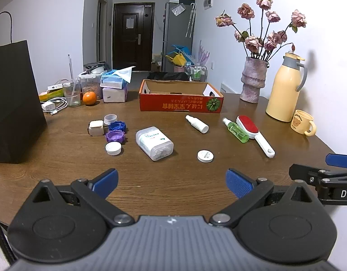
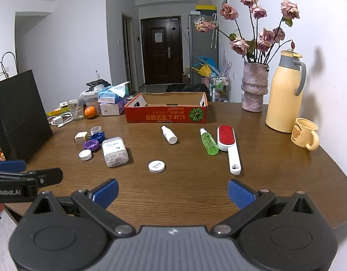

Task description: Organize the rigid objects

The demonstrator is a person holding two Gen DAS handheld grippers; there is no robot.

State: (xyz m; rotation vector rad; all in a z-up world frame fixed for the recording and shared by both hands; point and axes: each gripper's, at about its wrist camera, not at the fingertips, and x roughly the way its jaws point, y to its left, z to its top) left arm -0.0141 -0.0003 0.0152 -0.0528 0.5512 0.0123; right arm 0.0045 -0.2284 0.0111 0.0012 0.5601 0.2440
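Nothing has been picked up yet: both tools hover over the near edge of the brown wooden table (image 1: 60, 176), so the job looks to be at its very start. The left gripper (image 1: 172, 181) has its blue pads spread wide and empty, and the right gripper (image 2: 172, 192) is likewise spread with nothing between its fingers.

Loose items lie scattered from left to right. A cream cube-shaped block (image 1: 96, 127) sits touching a cluster of caps: a grey ring cap (image 1: 110, 119), a blue screw cap (image 1: 117, 126), a purple screw cap (image 1: 114, 136) and a white screw cap (image 1: 113, 148). Next come a clear rectangular plastic box with white contents (image 1: 154, 143), a small white bottle lying on its side (image 1: 196, 123), a flat white round disc (image 1: 205, 156), a green spray bottle (image 1: 235, 129) and a red-faced lint brush with a white handle (image 1: 254, 132), these last two just beside each other.

Behind them stands an open red cardboard box (image 1: 181, 103), empty as far as can be seen, and probably the intended bin. A sensible first move is a reach forward to the nearest piece, the disc or the clear box, closing across its narrow sides.
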